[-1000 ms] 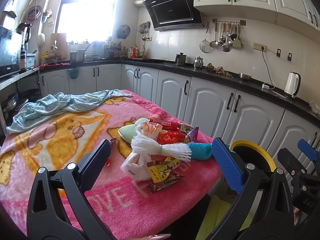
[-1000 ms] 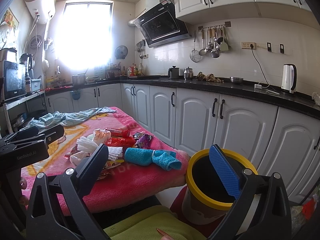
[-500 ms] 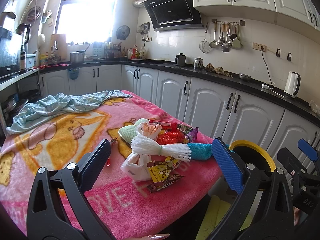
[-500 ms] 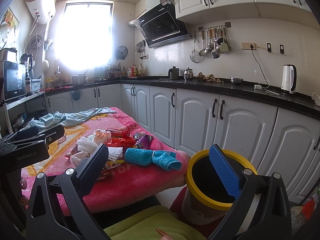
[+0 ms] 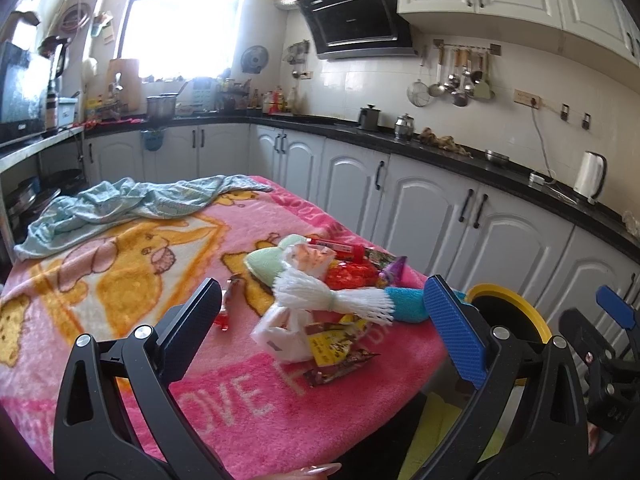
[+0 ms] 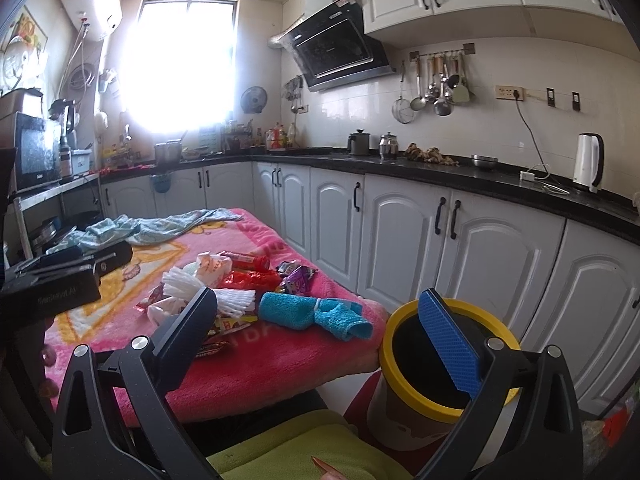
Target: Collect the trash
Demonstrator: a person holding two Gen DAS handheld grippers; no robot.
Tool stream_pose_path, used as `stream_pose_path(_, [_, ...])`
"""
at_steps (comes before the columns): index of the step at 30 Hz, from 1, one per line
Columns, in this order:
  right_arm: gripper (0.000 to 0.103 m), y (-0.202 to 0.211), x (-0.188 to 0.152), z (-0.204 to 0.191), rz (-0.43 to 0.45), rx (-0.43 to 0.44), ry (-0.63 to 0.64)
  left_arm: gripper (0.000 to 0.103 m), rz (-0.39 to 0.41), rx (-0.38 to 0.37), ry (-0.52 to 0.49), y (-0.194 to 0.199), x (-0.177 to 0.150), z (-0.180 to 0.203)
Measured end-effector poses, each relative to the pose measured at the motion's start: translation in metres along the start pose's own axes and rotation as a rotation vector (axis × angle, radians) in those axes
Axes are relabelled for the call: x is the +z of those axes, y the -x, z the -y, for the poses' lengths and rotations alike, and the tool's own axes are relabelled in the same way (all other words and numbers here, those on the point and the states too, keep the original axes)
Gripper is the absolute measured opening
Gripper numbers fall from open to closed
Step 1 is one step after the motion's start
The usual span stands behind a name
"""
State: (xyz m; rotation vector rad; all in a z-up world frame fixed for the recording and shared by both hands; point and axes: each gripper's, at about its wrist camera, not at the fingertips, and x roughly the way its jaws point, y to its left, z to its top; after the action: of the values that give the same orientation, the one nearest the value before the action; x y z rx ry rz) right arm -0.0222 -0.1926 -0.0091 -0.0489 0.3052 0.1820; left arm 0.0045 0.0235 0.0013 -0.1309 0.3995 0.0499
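Jaws apart, empty — right view alone shows water heater [image 6: 90, 0].

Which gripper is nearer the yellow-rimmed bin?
Right. The right gripper hovers open beside the yellow-rimmed bin; the left gripper hovers open over the trash pile.

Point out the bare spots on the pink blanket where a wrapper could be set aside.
Free: the pink blanket between the crumpled blue cloth and the trash pile, and the near strip with white lettering. Crowded: the corner beside the yellow-rimmed bin.
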Motion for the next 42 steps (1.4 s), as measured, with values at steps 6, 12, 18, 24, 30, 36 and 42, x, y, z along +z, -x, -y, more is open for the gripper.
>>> stream_pose_path(6, [0.098,-0.010,0.000,-0.010,-0.038,0.039,0.042,0.093,-0.024,0.023,0.061,-0.006,0.005,-0.025])
stream_pose_path(12, [0.098,-0.031,0.001,-0.025,-0.094,0.097,0.115,0.093,-0.055,0.068,0.128,-0.015,0.009,-0.057])
stream_pose_path(18, [0.098,-0.052,0.002,-0.040,-0.107,0.130,0.225,0.093,-0.085,0.088,0.177,-0.023,0.011,-0.089])
stream_pose_path(24, [0.098,-0.094,0.006,-0.041,-0.177,0.145,0.275,0.093,-0.178,0.127,0.178,-0.046,0.003,-0.113])
stream_pose_path(30, [0.097,-0.143,0.001,-0.031,-0.283,0.138,0.313,0.093,-0.312,0.148,0.154,-0.086,-0.013,-0.132])
stream_pose_path(36, [0.096,-0.186,-0.011,-0.031,-0.393,0.164,0.394,0.092,-0.404,0.102,0.140,-0.125,-0.016,-0.137])
stream_pose_path(42, [0.081,-0.223,-0.017,-0.039,-0.478,0.189,0.480,0.077,-0.486,0.081,0.093,-0.163,-0.009,-0.139])
